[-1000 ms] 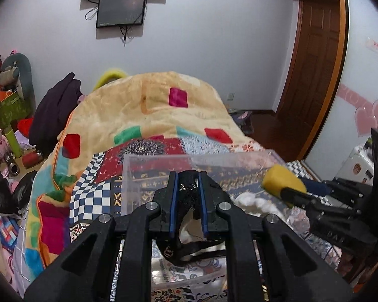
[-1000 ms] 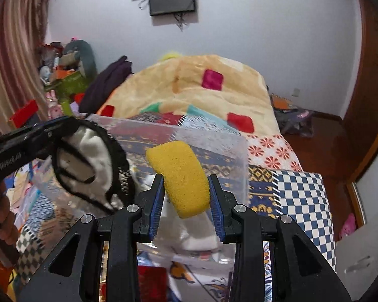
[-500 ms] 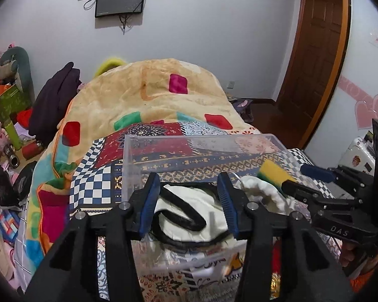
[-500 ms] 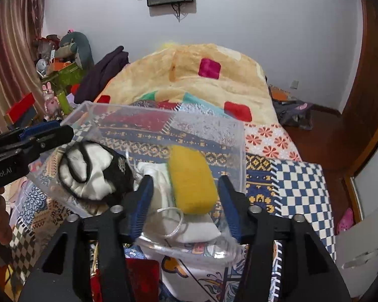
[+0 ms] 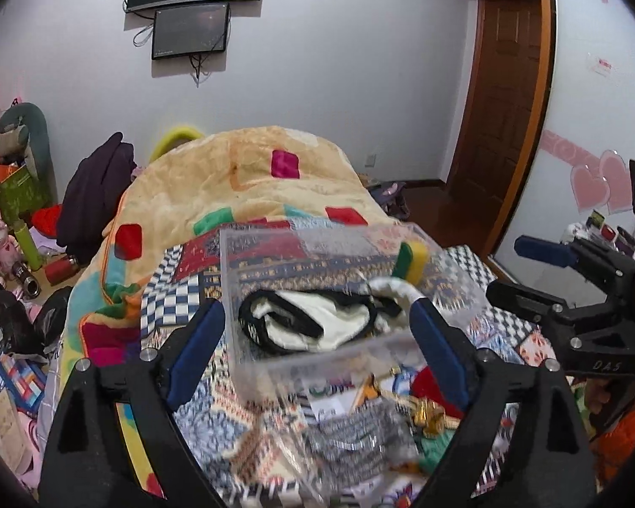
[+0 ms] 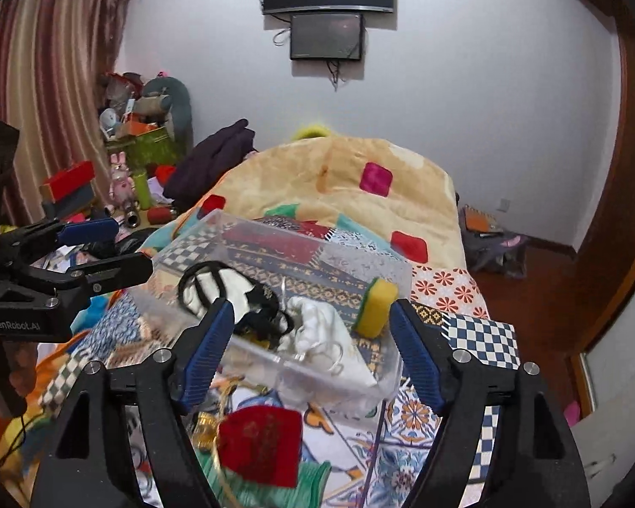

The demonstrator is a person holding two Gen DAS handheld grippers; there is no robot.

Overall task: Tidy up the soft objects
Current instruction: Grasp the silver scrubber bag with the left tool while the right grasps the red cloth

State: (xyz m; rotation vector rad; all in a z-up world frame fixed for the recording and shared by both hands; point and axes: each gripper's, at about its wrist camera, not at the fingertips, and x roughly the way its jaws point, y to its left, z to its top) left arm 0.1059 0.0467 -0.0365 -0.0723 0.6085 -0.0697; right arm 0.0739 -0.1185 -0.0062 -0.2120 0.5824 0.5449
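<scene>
Readable text: "DAS" on right gripper (image 5: 542, 271) body, left wrist view; "GenRobot.AI" on left gripper (image 6: 106, 249) body, right wrist view.

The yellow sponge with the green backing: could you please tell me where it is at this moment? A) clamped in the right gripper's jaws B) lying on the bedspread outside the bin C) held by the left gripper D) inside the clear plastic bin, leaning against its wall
D: the yellow sponge stands inside the clear plastic bin against its wall, while the right gripper and the left gripper are both open, holding nothing.
</scene>
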